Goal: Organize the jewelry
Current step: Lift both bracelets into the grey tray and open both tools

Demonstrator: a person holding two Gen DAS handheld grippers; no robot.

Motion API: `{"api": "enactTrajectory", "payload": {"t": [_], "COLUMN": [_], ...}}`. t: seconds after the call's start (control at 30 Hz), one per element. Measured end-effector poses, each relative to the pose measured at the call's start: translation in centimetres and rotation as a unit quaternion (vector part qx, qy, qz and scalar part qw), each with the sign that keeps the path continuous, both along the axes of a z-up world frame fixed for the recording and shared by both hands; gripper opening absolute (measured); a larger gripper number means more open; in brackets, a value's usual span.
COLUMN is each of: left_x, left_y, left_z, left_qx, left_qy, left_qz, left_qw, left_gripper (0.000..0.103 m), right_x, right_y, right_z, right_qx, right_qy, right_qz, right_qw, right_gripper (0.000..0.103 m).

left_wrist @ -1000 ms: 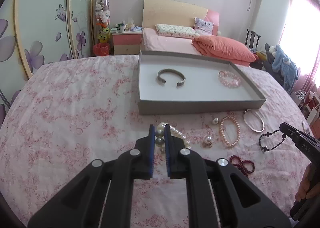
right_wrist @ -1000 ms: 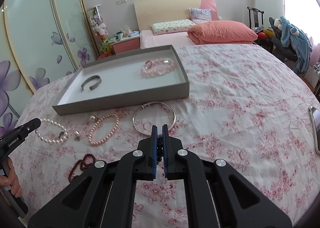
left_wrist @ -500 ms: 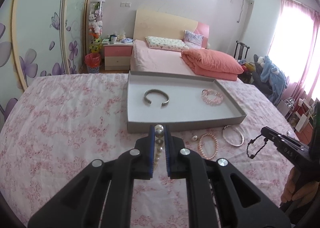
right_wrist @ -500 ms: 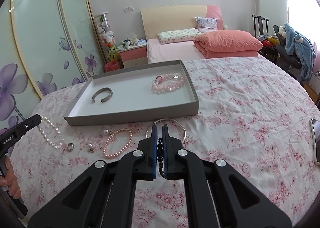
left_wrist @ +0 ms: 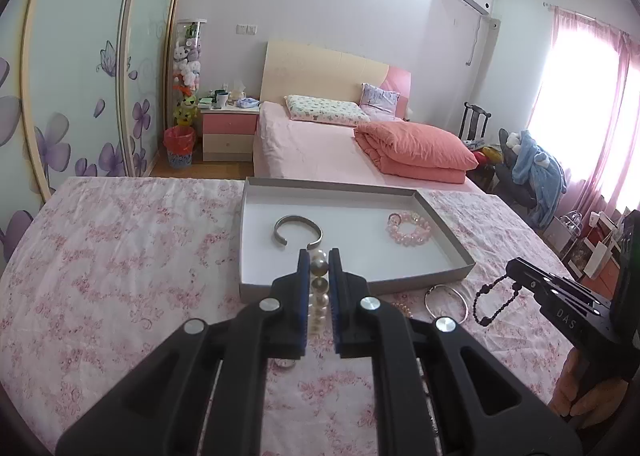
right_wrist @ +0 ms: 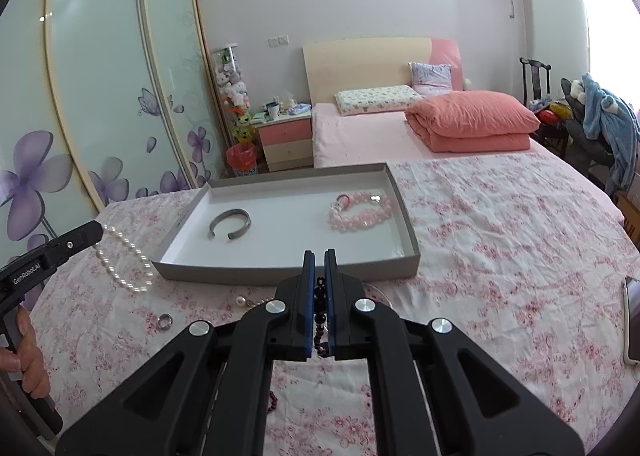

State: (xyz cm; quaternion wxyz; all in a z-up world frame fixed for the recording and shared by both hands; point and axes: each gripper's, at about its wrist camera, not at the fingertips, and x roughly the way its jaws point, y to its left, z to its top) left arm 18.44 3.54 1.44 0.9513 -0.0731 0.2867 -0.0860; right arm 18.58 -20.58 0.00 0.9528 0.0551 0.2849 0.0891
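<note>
Before the tray [right_wrist: 288, 270], a silver ring [right_wrist: 164, 321]; bangle [left_wrist: 446, 302] beside.

"GenRobot.AI", white lettering, on black side of left tongs [right_wrist: 90, 234], seen at left edge of right wrist view, hand below it. "DAS" in pale letters on black body of right tongs [left_wrist: 514, 276], seen at right edge of left wrist view; lettering runs on toward person's hand, rest cut off or too blurred to read. No other legible text, number or sign in either view.
</note>
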Motion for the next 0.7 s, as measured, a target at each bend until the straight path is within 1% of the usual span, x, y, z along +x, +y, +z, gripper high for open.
{"api": "enactTrajectory", "payload": {"t": [0.47,0.7], "left_x": [1.7,4.1], "left_y": [-0.1,-0.9], "left_z": [1.1,1.7], "left_qx": [-0.010,-0.010], "left_qy": [-0.015,-0.024], "left_qz": [-0.003,-0.007], "left_qw": [0.9998,0.9996], "left_gripper": [0.010,0.010], "right_x": [1.7,4.0], "right_y": [1.0,1.1], "right_z": [1.6,2.6], "right_qx": [0.000,-0.006], "right_qy": [-0.030,-0.051], "right_qz": [0.018,0.022], "right_qw": [0.999,0.998], "right_gripper": [0.006,0.006]}}
